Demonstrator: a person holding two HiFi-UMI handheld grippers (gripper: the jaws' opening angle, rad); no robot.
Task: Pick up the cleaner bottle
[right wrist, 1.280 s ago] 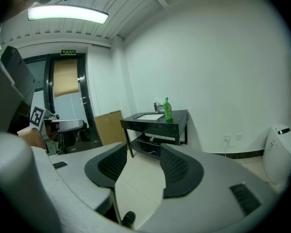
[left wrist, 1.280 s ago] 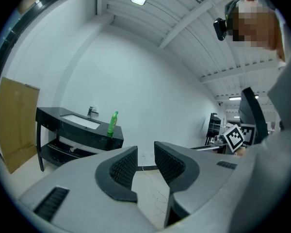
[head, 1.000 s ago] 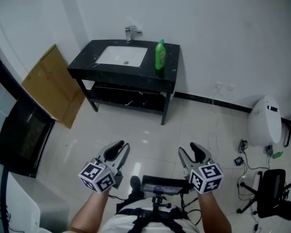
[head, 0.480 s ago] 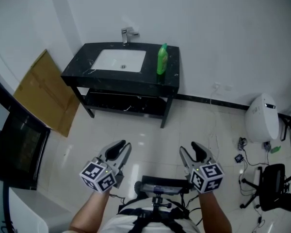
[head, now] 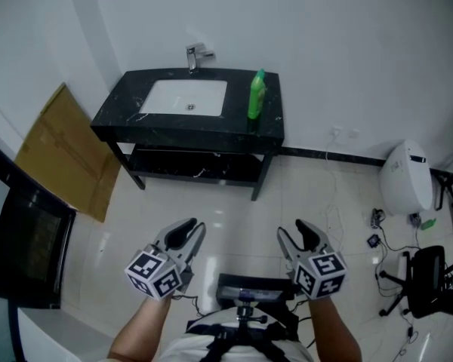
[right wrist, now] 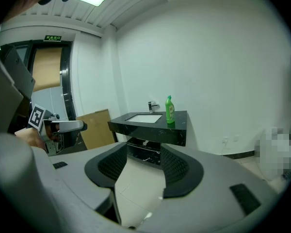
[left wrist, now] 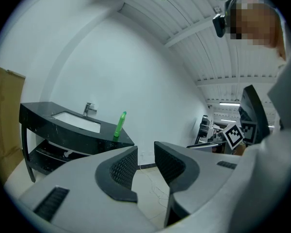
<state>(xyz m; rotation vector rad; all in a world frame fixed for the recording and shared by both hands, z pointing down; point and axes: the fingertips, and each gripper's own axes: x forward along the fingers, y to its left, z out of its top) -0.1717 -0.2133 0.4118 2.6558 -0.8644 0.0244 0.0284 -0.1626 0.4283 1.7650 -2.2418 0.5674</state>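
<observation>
- Cleaner bottle (head: 256,95), green, stands upright on the black vanity counter (head: 128,110), just right of the white sink basin (head: 187,96) and near the counter's right end.
- Left gripper (head: 190,229) hovers over the tiled floor (head: 234,194), well short of the vanity. Its jaws are a narrow gap apart with nothing between them.
- Right gripper (head: 294,232) hangs beside it, jaws somewhat wider apart, likewise empty.
- Faucet (head: 196,53) rises behind the basin, and a cardboard sheet (head: 60,149) leans against the left wall.
</observation>
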